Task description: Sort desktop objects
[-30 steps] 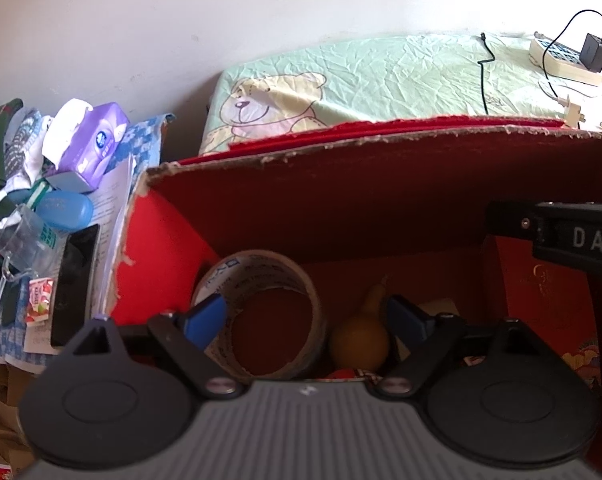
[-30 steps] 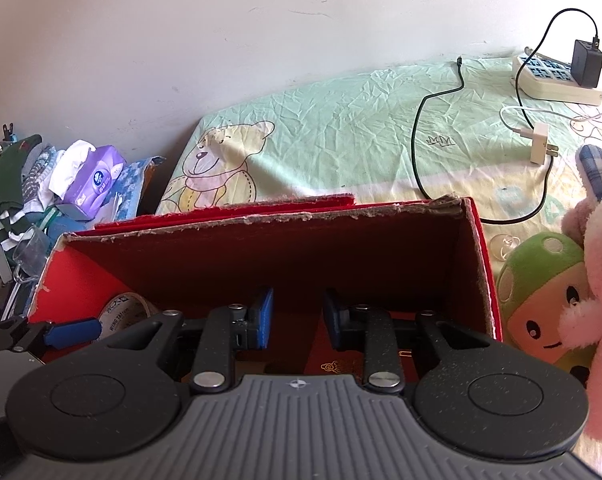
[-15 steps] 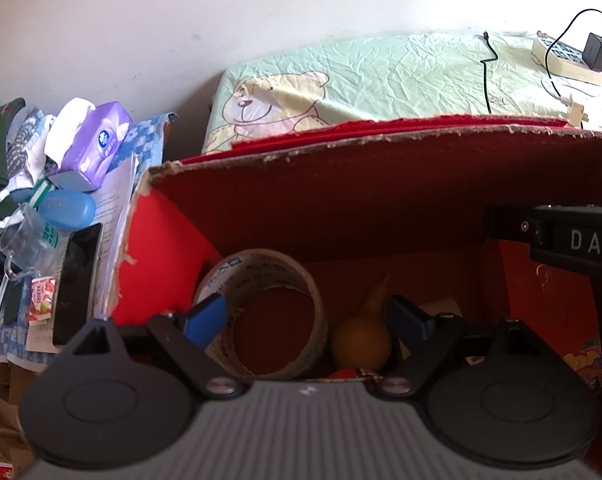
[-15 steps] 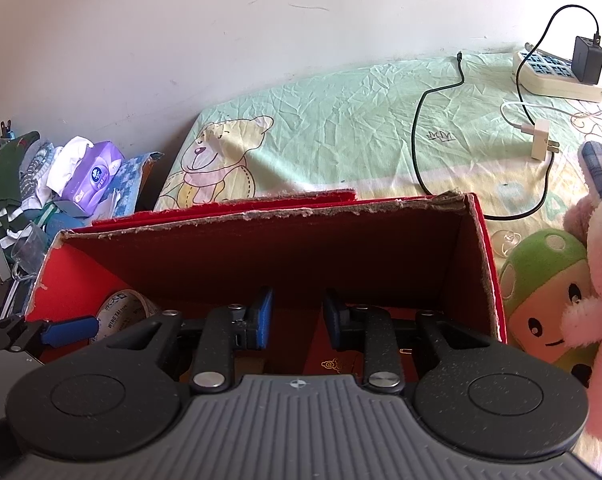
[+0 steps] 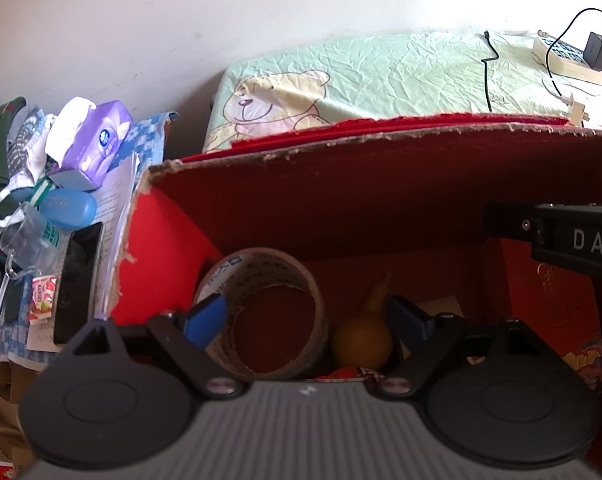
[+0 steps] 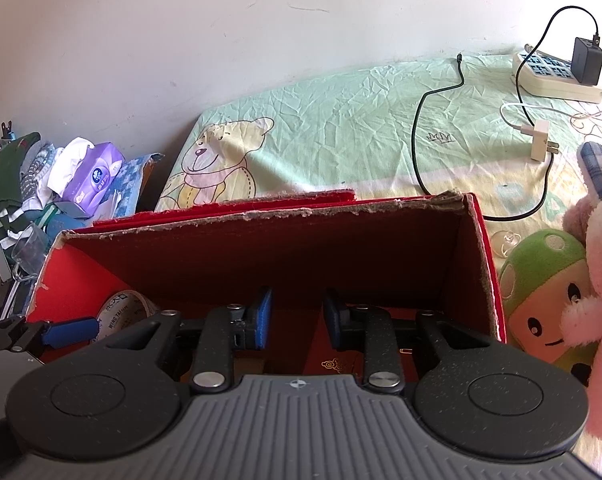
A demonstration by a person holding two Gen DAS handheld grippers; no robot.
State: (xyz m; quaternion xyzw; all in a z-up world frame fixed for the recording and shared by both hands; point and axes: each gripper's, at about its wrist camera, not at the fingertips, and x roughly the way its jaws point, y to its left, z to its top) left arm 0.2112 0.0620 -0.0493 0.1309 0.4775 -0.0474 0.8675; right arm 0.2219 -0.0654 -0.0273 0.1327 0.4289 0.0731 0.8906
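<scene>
Left wrist view: looks down into an open red cardboard box (image 5: 229, 216) with ragged, torn top edges and a darker inner back wall.
Tape roll: a brown roll of packing tape (image 5: 261, 312) with printed lettering stands on edge on the box floor, at the left end, its hollow core facing the camera.
Gourd: a small yellow-brown gourd (image 5: 363, 338) with a thin tapering neck sits on the box floor just right of the tape roll.
Left gripper (image 5: 305, 320): its blue-padded fingers (image 5: 205, 318) are spread wide, with the tape roll and gourd seen between them; they grip nothing.
Seen only here: the gourd, the full ring of the tape, a black phone (image 5: 77, 280) and a pale blue case (image 5: 67, 208) on the cluttered counter left of the box.
Right wrist view: takes in the box's right end and the bed (image 6: 341, 128) behind it, covered by a creased green sheet with a bear print.
Right gripper (image 6: 297, 318): fingers parted by a modest gap over the right half of the box, holding nothing.
Seen only here: a green plush toy (image 6: 541, 296) and a pink one (image 6: 597, 300) just outside the box's right wall, and a white plug (image 6: 541, 142) on the sheet.
Shared: a purple tissue pack (image 6: 97, 178) on the clutter at left, and a power strip (image 6: 557, 76) with a black adapter at the far right of the bed.
</scene>
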